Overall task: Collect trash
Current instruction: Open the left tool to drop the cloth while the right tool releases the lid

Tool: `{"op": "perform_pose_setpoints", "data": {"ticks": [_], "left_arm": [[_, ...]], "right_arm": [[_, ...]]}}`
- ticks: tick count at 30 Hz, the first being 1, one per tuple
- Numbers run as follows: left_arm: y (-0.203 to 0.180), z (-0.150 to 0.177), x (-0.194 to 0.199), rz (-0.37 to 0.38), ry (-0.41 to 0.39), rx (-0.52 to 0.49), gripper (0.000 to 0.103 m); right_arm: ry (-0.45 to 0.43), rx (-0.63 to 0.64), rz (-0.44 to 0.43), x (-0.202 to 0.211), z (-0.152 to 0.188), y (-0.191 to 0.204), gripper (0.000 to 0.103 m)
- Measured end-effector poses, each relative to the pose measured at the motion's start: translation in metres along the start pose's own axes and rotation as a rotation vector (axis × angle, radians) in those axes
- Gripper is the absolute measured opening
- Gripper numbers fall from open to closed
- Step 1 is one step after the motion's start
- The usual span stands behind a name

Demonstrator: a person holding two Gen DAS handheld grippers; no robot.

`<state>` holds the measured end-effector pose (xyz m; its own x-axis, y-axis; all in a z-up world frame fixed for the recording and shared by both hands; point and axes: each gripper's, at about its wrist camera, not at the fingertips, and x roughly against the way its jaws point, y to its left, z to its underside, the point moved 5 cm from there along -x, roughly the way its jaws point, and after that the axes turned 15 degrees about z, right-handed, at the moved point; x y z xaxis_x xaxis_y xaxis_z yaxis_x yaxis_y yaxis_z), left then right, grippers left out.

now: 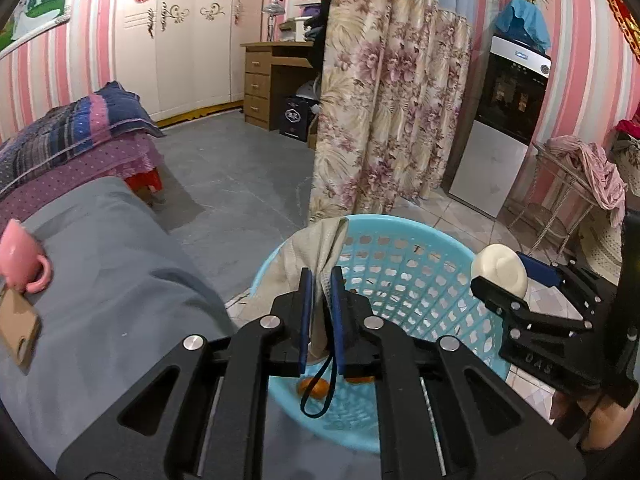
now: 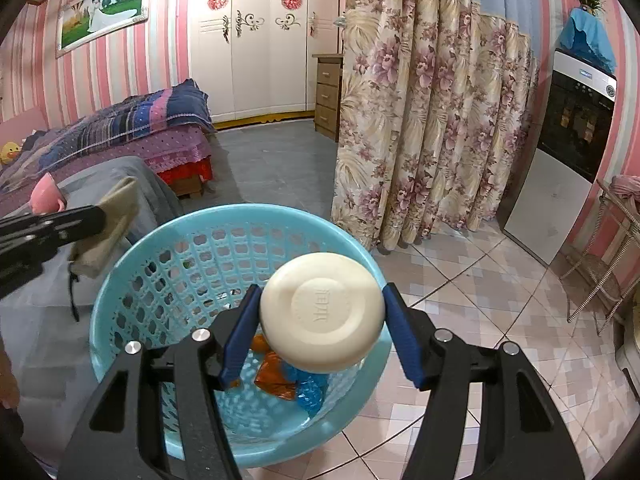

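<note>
While both hands are hanging over the basket: two pieces of trash are being held right above the drop zone.
Left gripper [image 1: 320, 312]: its jaws are pinching almost fully together on a beige cloth [image 1: 316, 248], which is draping up over the near rim while a black cord is dangling below the pads.
Right gripper [image 2: 320, 312]: its jaws are standing about half open and pressing on the two sides of a round cream soap bar [image 2: 322, 312], flat face turned towards the camera.
Blue basket [image 2: 120, 280]: it is sitting on the tiled floor just beside the grey-covered surface [image 1: 104, 280], with orange and blue wrappers [image 2: 280, 376] already lying at the bottom.
Step in hand, as I'm reading it: both items are lining up for release into the basket.
Doing it well: the soap is sitting inside the rim, so a clean opening should be dropping it straight in; the cloth is riding on the rim, so I'd be carrying it further towards the middle before letting go.
Watching for: the cloth hanging up on the edge, or the cord snagging a pad.
Left alone: a pink cup [image 1: 20, 256] is lying on the grey cover.
</note>
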<state>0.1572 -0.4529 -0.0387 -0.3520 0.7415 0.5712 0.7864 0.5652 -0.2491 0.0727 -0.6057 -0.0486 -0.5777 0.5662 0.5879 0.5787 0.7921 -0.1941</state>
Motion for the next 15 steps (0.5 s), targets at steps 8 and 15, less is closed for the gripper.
{"op": "perform_pose_setpoints", "data": {"ticks": [8,15], "left_arm": [[0.025,-0.001,0.005,-0.085,-0.011,-0.005,0.074],[0.052,0.008,0.033,-0.185,-0.036,0.004,0.092]], "right_arm": [[0.012,-0.004,0.003,-0.003,0.002,0.002,0.061],[0.020,-0.016,-0.002,-0.007,0.004,0.013,0.061]]}}
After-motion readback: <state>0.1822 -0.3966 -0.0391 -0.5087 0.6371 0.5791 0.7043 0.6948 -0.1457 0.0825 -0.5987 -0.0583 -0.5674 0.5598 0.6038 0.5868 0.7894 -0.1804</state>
